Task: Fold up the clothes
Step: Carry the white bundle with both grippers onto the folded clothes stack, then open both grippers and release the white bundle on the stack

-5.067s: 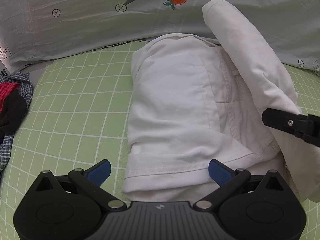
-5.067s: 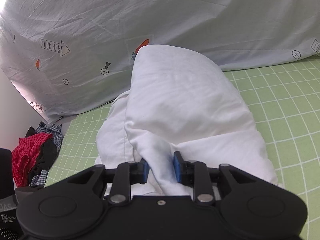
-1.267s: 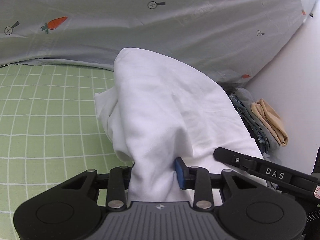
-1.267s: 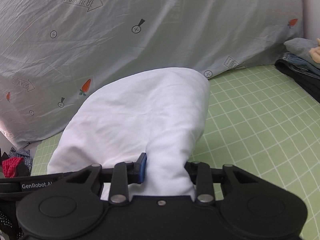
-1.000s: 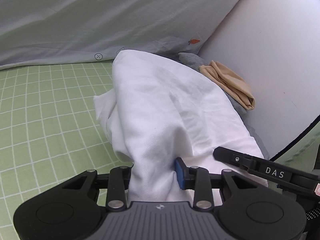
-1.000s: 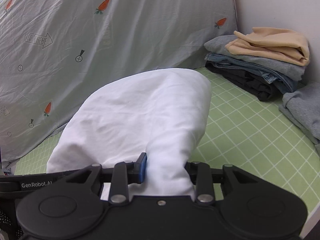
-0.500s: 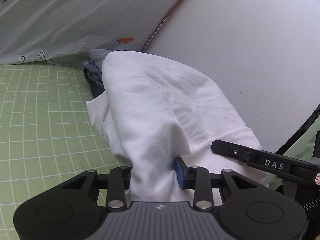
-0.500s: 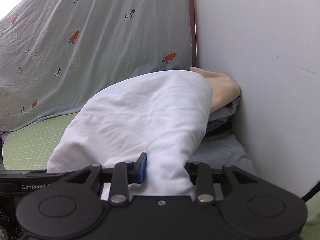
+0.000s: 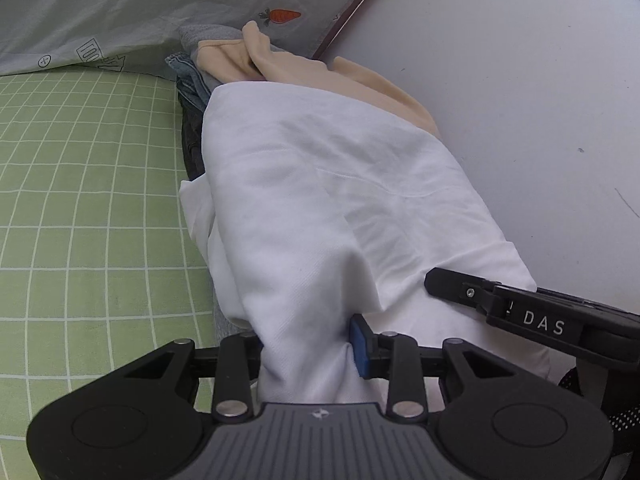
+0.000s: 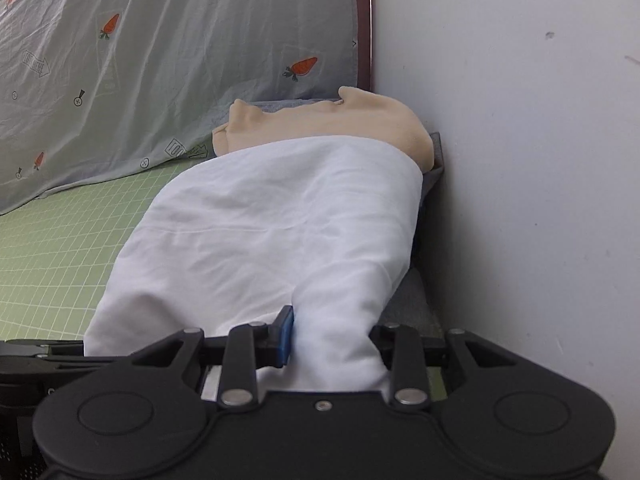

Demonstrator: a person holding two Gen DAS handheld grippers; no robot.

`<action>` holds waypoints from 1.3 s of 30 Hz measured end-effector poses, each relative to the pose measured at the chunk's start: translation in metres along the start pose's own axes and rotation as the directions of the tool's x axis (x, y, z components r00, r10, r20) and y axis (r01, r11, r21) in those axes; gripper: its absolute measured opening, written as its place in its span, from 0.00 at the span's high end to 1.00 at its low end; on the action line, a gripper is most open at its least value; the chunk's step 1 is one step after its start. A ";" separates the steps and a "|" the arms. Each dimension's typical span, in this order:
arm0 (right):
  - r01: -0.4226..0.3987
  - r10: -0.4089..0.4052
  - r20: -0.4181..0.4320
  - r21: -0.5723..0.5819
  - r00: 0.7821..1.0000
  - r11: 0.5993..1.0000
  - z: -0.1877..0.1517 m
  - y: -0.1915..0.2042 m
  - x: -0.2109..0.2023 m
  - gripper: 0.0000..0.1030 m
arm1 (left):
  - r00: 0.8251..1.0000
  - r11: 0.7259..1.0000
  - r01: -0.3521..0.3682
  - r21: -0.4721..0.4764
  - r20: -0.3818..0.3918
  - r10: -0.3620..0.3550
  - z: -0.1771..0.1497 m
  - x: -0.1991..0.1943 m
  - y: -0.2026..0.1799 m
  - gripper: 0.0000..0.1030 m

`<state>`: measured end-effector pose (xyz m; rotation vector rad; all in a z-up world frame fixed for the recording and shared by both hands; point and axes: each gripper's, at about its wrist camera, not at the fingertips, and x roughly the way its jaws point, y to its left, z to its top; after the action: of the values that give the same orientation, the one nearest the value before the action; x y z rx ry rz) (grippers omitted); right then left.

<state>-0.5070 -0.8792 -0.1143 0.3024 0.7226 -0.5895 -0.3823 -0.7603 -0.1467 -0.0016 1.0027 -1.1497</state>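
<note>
A folded white garment (image 9: 320,184) (image 10: 280,216) is held by both grippers at its near edge. My left gripper (image 9: 306,344) is shut on its left part. My right gripper (image 10: 332,340) is shut on its right part and shows at the right of the left wrist view (image 9: 532,312). The garment's far end lies over a stack of folded clothes topped by a beige garment (image 9: 280,64) (image 10: 328,124), against the white wall. The fingertips are mostly hidden in the cloth.
The stack holds a grey piece (image 9: 208,34) and denim (image 9: 188,76) under the beige one. A grey folded item (image 10: 408,296) lies under the white garment. The green checked sheet (image 9: 80,184) spreads left. A carrot-print cloth (image 10: 160,60) hangs behind. The white wall (image 10: 520,160) is close on the right.
Both grippers carried the white garment right, from the open bed to the corner by the wall. It now lies lower, over the beige-topped stack.
</note>
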 end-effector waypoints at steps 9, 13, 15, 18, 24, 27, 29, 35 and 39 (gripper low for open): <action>0.022 -0.022 0.001 0.013 1.000 1.000 0.021 -0.028 0.046 0.69 | 0.999 0.999 -0.035 0.022 0.014 0.035 0.012 0.054 -0.012 0.67; 0.049 -0.049 0.006 -0.019 0.999 0.999 0.008 -0.026 0.060 0.59 | 1.000 0.998 -0.026 0.057 0.003 0.026 -0.008 0.051 -0.006 0.62; 0.068 -0.067 0.021 -0.017 0.998 0.998 0.003 -0.024 0.055 0.53 | 1.000 0.997 -0.013 0.071 -0.010 0.013 -0.008 0.045 -0.002 0.57; 0.151 -0.149 0.052 -0.034 0.987 0.988 0.001 -0.015 0.034 0.32 | 1.000 0.995 -0.001 0.100 -0.028 0.004 -0.006 0.027 0.001 0.53; 0.253 -0.257 0.192 0.046 0.947 0.966 -0.013 0.005 -0.025 0.31 | 0.999 0.985 -0.043 0.165 0.039 0.037 -0.004 -0.014 0.005 0.50; 0.228 -0.240 0.168 0.085 0.956 0.970 -0.025 0.006 -0.023 0.31 | 0.991 0.960 -0.117 0.253 0.099 0.095 -0.004 -0.016 0.005 0.29; 0.248 -0.255 0.126 0.072 0.959 0.966 -0.038 0.007 -0.010 0.30 | 0.986 0.949 -0.155 0.276 0.098 0.132 -0.001 -0.009 0.007 0.26; 0.279 -0.288 0.136 0.082 0.948 0.957 -0.026 0.016 -0.008 0.17 | 0.990 0.945 -0.128 0.300 0.093 0.105 0.008 -0.018 0.013 0.25; 0.252 -0.286 0.257 0.158 0.923 0.955 -0.022 0.039 -0.041 0.09 | 0.963 0.935 -0.130 0.330 0.268 0.039 0.010 -0.068 0.015 0.08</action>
<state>-0.5202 -0.8213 -0.0993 0.2281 0.4581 -0.9216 -0.3678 -0.7067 -0.1031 0.1678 0.5562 -1.1981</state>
